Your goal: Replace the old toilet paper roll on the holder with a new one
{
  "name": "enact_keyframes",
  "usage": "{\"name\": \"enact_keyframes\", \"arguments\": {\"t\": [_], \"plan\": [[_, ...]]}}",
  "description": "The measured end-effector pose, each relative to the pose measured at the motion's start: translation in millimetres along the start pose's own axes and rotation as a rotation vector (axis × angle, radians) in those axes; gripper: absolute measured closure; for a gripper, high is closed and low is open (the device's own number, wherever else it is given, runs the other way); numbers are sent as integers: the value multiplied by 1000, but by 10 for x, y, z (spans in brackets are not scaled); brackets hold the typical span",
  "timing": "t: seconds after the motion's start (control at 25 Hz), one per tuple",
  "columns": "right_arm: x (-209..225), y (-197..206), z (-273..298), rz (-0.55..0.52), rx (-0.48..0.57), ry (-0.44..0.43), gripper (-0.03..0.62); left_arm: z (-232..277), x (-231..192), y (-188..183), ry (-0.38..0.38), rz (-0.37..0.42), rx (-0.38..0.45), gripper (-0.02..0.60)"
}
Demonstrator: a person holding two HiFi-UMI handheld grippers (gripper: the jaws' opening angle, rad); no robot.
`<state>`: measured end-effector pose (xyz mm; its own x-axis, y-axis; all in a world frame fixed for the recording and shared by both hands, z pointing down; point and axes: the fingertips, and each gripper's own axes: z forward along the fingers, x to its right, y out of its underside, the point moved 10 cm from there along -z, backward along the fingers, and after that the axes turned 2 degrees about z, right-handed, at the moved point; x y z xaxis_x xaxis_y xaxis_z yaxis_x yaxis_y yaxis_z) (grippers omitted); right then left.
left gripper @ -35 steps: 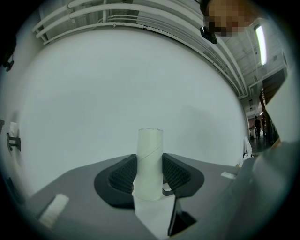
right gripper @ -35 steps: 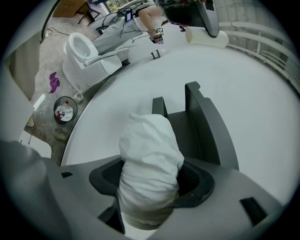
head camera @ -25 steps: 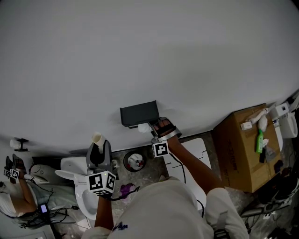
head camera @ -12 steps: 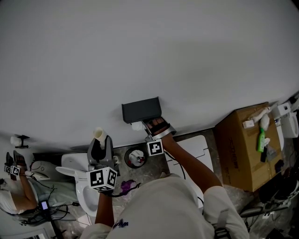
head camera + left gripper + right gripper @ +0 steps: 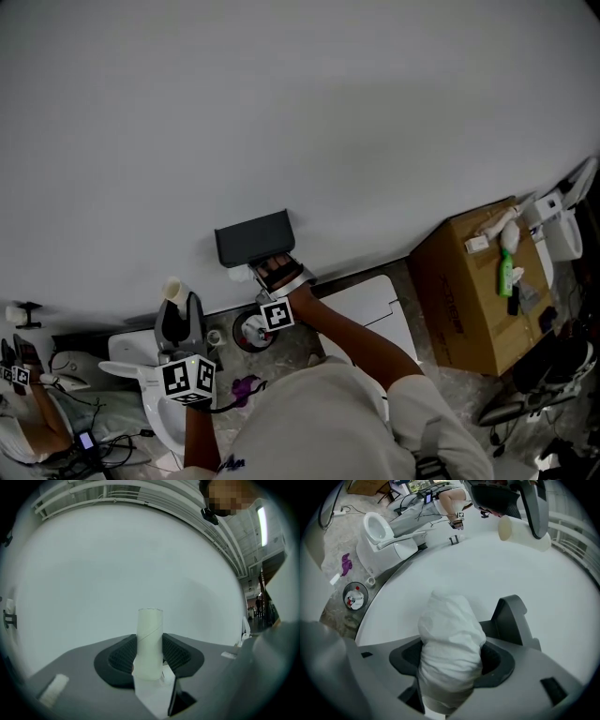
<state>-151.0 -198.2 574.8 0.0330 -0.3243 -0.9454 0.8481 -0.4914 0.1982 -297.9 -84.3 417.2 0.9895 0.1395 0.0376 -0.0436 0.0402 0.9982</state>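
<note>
The empty cardboard tube (image 5: 149, 641) stands upright between the left gripper's (image 5: 150, 657) jaws, which are shut on it. In the head view that left gripper (image 5: 178, 323) holds the tube (image 5: 172, 288) over the toilet (image 5: 131, 361), away from the wall. My right gripper (image 5: 450, 663) is shut on a soft white toilet paper roll (image 5: 451, 644). The head view shows the right gripper (image 5: 265, 273) and its roll (image 5: 242, 275) against the wall, right under the black holder (image 5: 253, 236). How the roll meets the holder is hidden.
A small round bin (image 5: 251, 330) with waste in it stands on the stone floor below the holder. A cardboard box (image 5: 469, 300) with bottles on top stands at the right. Another person (image 5: 28, 403) is at the lower left, among cables.
The right gripper has carried the white roll leftward along the wall, from the holder's right end to under its middle. The left gripper with the tube has kept still.
</note>
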Motion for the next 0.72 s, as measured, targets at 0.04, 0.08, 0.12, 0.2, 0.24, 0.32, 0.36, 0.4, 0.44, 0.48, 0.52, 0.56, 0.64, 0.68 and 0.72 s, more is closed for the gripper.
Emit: {"name": "enact_keyframes", "arguments": {"t": [0.04,0.08,0.12,0.2,0.24,0.32,0.36,0.4,0.44,0.48,0.52,0.56,0.64,0.68,0.72], "plan": [[-12,-22,-5,-12,-4,-2,301,-12,-4,-8,-3,-1,-1,407],[-18,-10,-17,-27,-11,-5,303,-2,11,-7,-1,-5,-2,407],[-21,20,-28,-38,-19,-8,303,25,37,-1,6,-8,-4,407],[-15,61,-33,-35,-26,2,304,91,87,13,24,-8,-10,407],[-8,60,-27,-27,-25,14,304,115,98,9,29,-5,-11,407],[12,20,0,-19,-17,35,305,124,96,-25,28,5,-10,407],[17,0,9,-23,-13,37,304,115,103,-44,25,11,-8,407],[13,-3,6,-30,-12,32,304,106,127,-56,23,15,-7,407],[4,12,-8,-37,-15,25,304,101,166,-62,26,16,-8,407],[-5,35,-26,-41,-19,21,304,97,210,-64,31,17,-12,407],[-11,54,-41,-42,-21,25,303,91,250,-67,37,18,-16,407],[-14,63,-47,-44,-19,35,301,79,281,-70,42,19,-21,407],[-9,62,-45,-58,-10,58,301,46,328,-62,45,23,-32,407],[0,64,-39,-68,-9,67,299,37,352,-52,46,25,-37,407],[6,69,-30,-76,-11,72,299,36,378,-41,46,26,-40,407]]}}
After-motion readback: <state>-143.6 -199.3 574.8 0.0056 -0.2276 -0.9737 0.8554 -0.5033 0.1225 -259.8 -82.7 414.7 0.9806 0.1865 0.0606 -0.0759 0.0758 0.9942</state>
